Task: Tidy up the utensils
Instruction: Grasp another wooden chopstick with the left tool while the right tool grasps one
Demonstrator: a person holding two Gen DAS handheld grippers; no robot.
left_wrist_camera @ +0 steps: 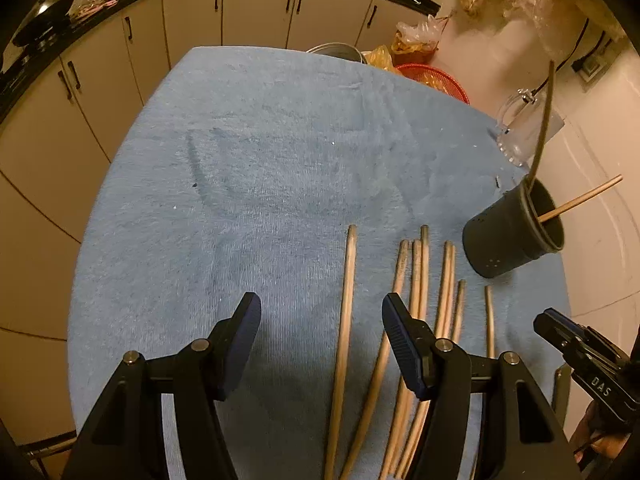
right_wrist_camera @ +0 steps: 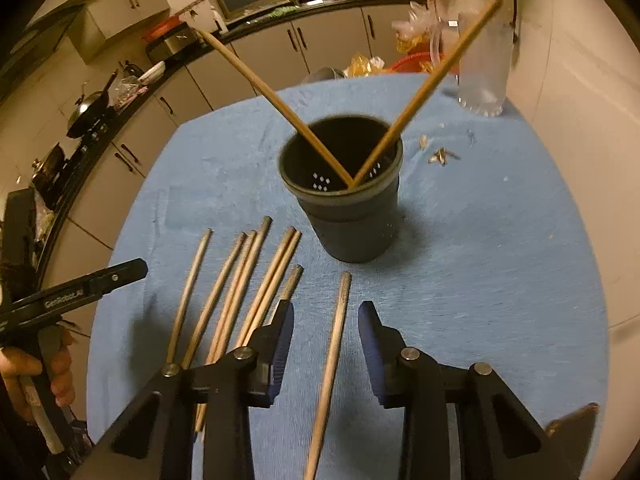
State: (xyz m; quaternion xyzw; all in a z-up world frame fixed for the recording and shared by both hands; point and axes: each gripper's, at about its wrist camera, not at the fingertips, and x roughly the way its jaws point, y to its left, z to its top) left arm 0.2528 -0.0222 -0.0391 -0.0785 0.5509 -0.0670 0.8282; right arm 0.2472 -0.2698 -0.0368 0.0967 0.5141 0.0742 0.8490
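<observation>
Right hand-held gripper: jaws wide apart, empty, straddling one loose chopstick lying on the blue towel over the tabletop. Not yet closed on it.

Left hand-held gripper: also spread wide, nothing held, poised over the leftmost chopstick of the row.

Just beyond: remaining loose chopsticks, about eight in all, roughly parallel, tips toward the holder.

Further: dark perforated utensil holder, upright, just past the row. Two chopsticks inside already, crossed in a V against the rim. Judged early in the task: two stowed, most left on the towel.

Far edge: clear glass mug, small scraps near it.

Right wrist view only: holder's inside, drain holes, both stowed sticks plainly. Left wrist view only: holder side-on at the towel's right edge, red basket behind the tabletop.
</observation>
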